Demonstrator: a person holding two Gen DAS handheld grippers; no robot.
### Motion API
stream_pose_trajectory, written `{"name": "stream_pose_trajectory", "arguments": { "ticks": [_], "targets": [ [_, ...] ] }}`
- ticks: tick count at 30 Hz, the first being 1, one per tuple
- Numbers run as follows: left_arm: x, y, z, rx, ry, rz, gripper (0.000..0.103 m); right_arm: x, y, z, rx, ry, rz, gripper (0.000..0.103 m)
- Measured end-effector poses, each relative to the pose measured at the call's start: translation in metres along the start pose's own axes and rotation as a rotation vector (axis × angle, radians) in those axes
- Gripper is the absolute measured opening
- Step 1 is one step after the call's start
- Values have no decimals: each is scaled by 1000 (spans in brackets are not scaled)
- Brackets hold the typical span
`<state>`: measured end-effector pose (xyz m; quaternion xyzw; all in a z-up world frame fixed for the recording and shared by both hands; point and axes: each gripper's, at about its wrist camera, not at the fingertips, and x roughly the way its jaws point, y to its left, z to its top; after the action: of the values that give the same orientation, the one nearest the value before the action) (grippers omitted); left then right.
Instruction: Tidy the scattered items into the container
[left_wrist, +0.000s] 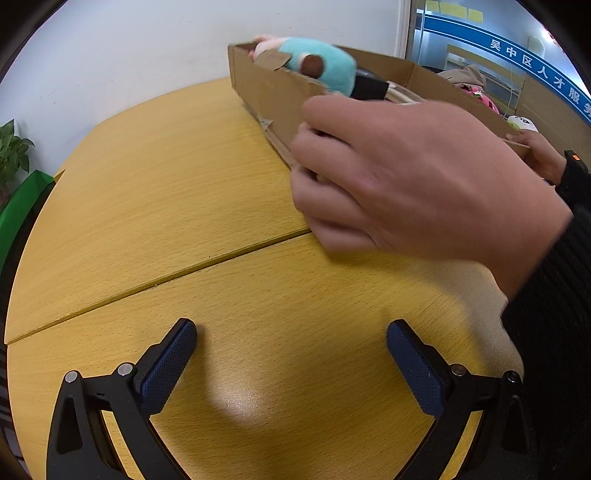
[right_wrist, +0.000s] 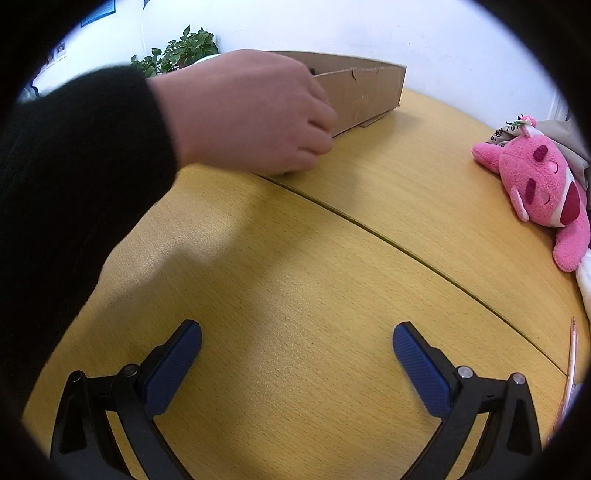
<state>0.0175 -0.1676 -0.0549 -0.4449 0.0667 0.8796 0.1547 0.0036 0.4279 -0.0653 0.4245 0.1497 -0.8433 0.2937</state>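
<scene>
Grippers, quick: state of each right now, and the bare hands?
Left gripper: open, empty.
Right gripper: open, empty.
Bare hand: grips the cardboard box wall.
Second hand: on the box's far end.

Bright, even indoor light; soft glare on the table, motion-blurred hand, dark fisheye corners.

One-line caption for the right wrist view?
Open right tool over the yellow table; a bare hand grips the cardboard box.

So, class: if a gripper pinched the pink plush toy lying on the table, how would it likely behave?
The pink plush toy looks fuzzy and stuffed, so it would probably squash and flop rather than stay stiff. It seems light for its size. Lying flat on the table, it is unlikely to roll.
</scene>
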Motion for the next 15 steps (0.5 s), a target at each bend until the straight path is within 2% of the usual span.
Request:
{"name": "stream_pose_trajectory", "arguments": {
  "ticks": [15],
  "targets": [
    [-11,2,0,7,2,-4,103,6,-3,1,0,5,-3,103]
  ]
}}
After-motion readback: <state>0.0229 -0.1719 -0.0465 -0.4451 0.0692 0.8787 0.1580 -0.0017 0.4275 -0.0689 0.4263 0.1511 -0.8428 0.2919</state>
